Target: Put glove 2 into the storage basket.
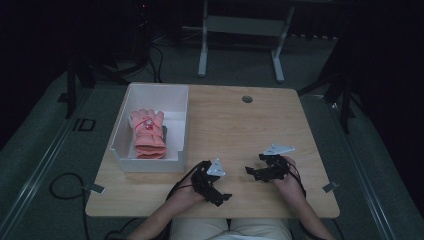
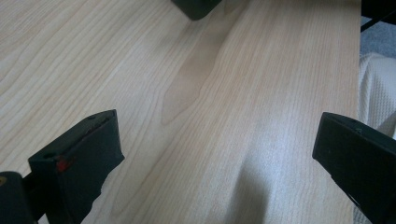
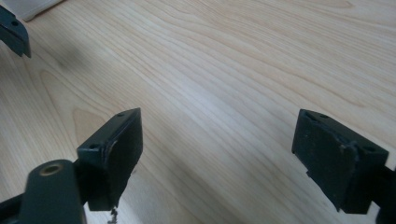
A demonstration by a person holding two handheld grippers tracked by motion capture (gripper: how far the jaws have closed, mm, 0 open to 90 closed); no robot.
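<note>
High view: I see my left tongs [image 1: 223, 197] and right tongs [image 1: 248, 171] low over the bare near part of the worktop [image 1: 235, 125], tips pointing toward each other. A pink glove [image 1: 147, 132] lies in the white bin [image 1: 150, 162] at the left, well apart from both. Left gripper view: jaws stand wide over bare wood. Right gripper view: jaws wide too, holding nothing.
</note>
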